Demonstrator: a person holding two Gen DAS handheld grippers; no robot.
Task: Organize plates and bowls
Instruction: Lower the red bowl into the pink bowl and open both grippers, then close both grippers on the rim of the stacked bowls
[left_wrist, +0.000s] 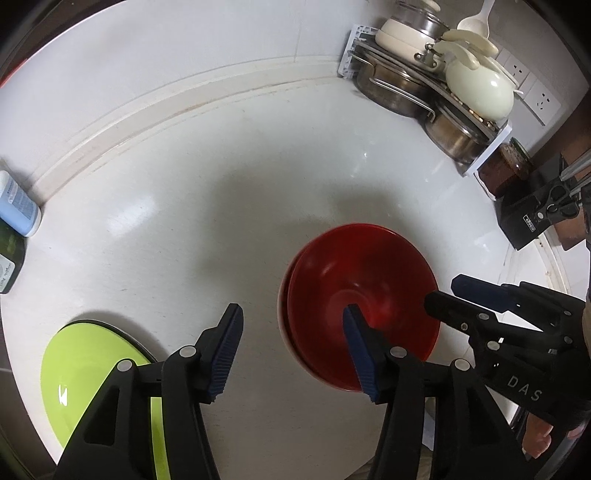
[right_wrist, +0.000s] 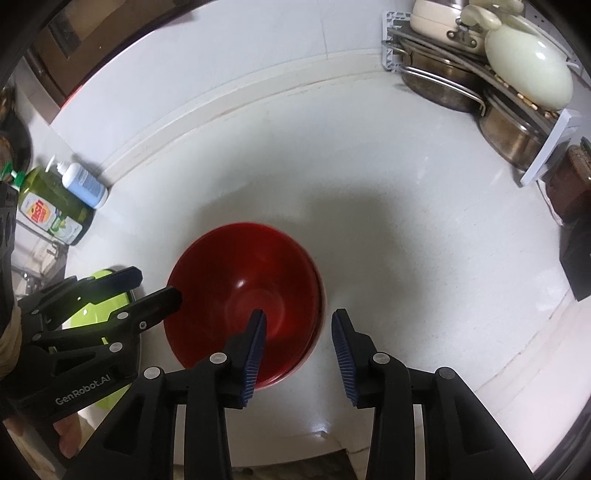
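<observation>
A stack of nested red bowls (left_wrist: 362, 291) (right_wrist: 243, 284) stands on the white counter (left_wrist: 221, 221). My left gripper (left_wrist: 291, 314) (right_wrist: 157, 286) is open and straddles the stack's left rim, with one finger inside the top bowl and one outside. At the opposite side, my right gripper (right_wrist: 299, 317) (left_wrist: 443, 291) is open across the right rim in the same way. Neither pair of pads is closed on the rim. A lime-green plate (left_wrist: 85, 369) (right_wrist: 110, 301) lies flat to the left of the bowls, partly hidden behind the left gripper.
At the back right a dish rack (left_wrist: 406, 85) (right_wrist: 461, 85) holds steel pots and cream cookware. A jar (left_wrist: 506, 166) and a black box (left_wrist: 532, 210) stand beside it. A blue pump bottle (right_wrist: 83, 184) and green soap bottle (right_wrist: 51, 210) stand at the left wall.
</observation>
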